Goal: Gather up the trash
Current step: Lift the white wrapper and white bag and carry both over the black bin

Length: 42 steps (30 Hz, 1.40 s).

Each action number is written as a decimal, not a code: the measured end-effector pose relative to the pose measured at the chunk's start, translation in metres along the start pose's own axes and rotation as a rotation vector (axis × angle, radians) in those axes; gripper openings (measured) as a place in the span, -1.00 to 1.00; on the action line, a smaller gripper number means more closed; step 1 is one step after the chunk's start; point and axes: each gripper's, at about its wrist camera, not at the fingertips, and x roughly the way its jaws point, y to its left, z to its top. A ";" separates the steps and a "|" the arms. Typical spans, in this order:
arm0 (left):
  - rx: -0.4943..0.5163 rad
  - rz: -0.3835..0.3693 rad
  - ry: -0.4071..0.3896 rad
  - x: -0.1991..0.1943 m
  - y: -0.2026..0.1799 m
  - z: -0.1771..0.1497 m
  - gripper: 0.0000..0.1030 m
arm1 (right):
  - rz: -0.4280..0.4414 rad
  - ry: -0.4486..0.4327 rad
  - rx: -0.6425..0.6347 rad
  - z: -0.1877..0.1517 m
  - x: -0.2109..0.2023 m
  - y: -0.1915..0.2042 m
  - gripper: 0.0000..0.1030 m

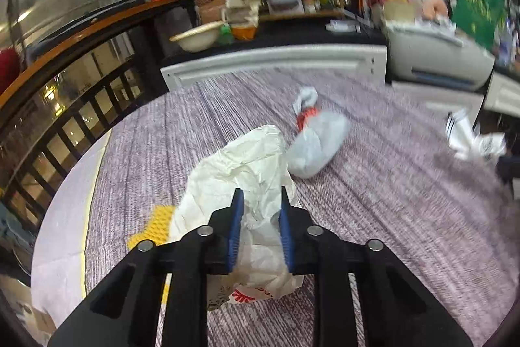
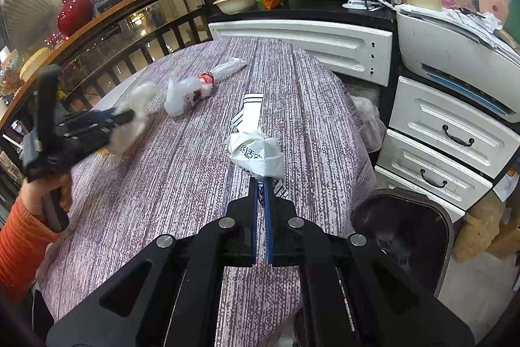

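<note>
Left gripper (image 1: 259,195) was clamped on a crumpled white paper wrapper (image 1: 240,165), blue pads (image 1: 236,217) pressing it from both sides, wrapper bulging ahead of and below the fingers. A red print showed on the wrapper's lower edge. Something yellow (image 1: 156,225) lay on the table just left of it, partly hidden by the wrapper.

Right gripper (image 2: 259,184) was pinched nearly closed on a knotted white plastic bag (image 2: 256,155) with dark print; its striped strip (image 2: 252,106) trailed away across the cloth.

Both sat over a round table with a purple-grey striped tablecloth (image 2: 162,184). A third piece, a tied grey-white plastic bag with a red band (image 1: 313,139), lay loose on the cloth beyond the wrapper, close by; whether they touched could not be told.

From the right wrist view the left gripper (image 2: 128,117) appeared blurred at the table's left side, held by a hand (image 2: 39,191) in an orange sleeve (image 2: 19,246). A dark trash bin (image 2: 403,236) stood on the floor at the table's right edge, in front of white drawers (image 2: 448,148).
</note>
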 end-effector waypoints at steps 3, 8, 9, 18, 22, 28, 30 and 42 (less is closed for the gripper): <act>-0.059 -0.035 -0.065 -0.028 0.007 -0.001 -0.62 | 0.009 -0.021 0.002 -0.004 -0.006 0.001 -0.91; -0.123 -0.094 -0.161 -0.073 0.010 -0.005 -0.62 | 0.017 -0.049 0.010 -0.015 -0.016 0.002 -0.91; -0.139 -0.117 -0.169 -0.078 0.009 -0.006 -0.62 | 0.018 -0.052 0.014 -0.016 -0.017 0.002 -0.91; -0.177 -0.277 -0.195 -0.102 -0.020 -0.011 -0.62 | 0.011 -0.089 0.085 -0.036 -0.041 -0.016 -0.91; -0.167 -0.338 -0.190 -0.103 -0.042 -0.013 -0.62 | -0.018 -0.105 0.128 -0.046 -0.055 -0.033 -0.91; -0.168 -0.429 -0.187 -0.103 -0.073 -0.009 -0.62 | -0.105 -0.113 0.202 -0.069 -0.070 -0.068 -0.91; -0.157 -0.456 -0.192 -0.104 -0.087 -0.005 -0.62 | -0.134 -0.098 0.231 -0.076 -0.068 -0.080 -0.91; -0.105 -0.584 -0.161 -0.098 -0.154 0.003 -0.62 | -0.296 0.029 0.332 -0.122 -0.020 -0.137 -0.91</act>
